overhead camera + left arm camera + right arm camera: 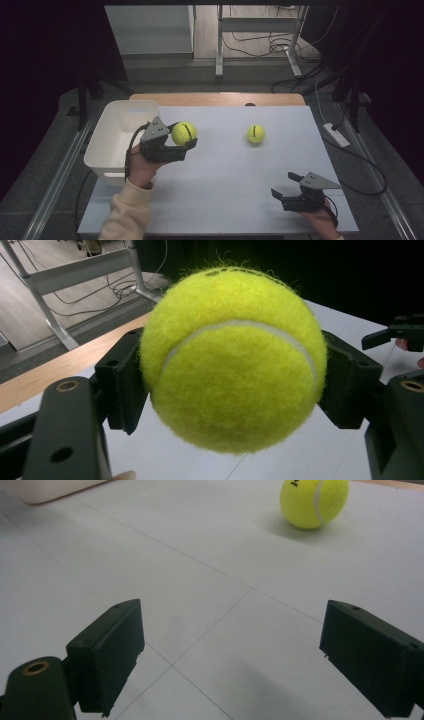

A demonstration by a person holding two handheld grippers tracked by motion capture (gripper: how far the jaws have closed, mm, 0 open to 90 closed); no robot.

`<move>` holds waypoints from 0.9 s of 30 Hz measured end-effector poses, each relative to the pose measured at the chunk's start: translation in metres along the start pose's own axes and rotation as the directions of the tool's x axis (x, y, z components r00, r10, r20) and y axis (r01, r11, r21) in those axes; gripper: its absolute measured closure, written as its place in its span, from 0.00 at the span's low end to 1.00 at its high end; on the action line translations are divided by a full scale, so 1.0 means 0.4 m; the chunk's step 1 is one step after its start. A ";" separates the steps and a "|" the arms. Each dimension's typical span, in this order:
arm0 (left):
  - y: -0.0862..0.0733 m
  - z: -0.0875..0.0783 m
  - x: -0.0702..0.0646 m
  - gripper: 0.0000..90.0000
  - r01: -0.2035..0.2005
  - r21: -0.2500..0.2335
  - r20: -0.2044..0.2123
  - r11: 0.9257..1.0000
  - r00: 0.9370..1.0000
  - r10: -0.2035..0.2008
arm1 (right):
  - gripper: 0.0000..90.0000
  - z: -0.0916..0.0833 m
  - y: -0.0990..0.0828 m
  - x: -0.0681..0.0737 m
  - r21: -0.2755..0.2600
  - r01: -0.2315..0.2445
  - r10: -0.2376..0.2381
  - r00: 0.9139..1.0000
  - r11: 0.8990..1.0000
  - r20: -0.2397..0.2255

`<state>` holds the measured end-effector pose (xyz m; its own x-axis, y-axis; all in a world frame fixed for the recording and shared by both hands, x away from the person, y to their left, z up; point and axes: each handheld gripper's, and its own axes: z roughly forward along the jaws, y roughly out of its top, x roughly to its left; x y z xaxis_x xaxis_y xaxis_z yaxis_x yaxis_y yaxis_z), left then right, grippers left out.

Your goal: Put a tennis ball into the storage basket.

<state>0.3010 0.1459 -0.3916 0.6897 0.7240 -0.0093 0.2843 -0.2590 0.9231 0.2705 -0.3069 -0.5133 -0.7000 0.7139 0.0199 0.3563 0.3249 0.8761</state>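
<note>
Gripping a yellow tennis ball point(184, 133) between both jaws, the left claw point(181, 135) holds it raised off the white worktop point(230, 190), just beside the white plastic bin point(107, 142). A second tennis ball point(256, 133) rests on the worktop, well apart. The right claw point(284, 185) sits low near the worktop's front edge, jaws spread wide, nothing between them.

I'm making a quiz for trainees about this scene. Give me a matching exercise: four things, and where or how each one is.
Things:
1. left gripper
2. right gripper
3. loose tennis ball
4. white bin

States:
A. lies alone on the table
B. open, holding nothing
C. stands at the table's left edge
D. shut on a tennis ball

Pairs: 1-D, 2-B, 3-A, 4-C
</note>
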 end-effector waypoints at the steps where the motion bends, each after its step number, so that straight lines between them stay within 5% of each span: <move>1: 0.000 -0.003 0.002 0.29 0.004 -0.003 -0.002 1.000 1.000 -0.004 | 0.12 0.000 0.000 0.000 0.001 -0.001 0.001 1.000 1.000 0.000; 27: -0.002 -0.068 0.056 0.29 0.051 -0.057 -0.077 0.997 0.996 -0.055 | 0.12 0.000 -0.001 -0.001 0.000 -0.003 0.003 1.000 1.000 0.002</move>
<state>0.2984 0.1796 -0.3820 0.6198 0.7842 -0.0304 0.2802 -0.1849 0.9420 0.2708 -0.3071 -0.5136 -0.6980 0.7158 0.0212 0.3582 0.3233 0.8759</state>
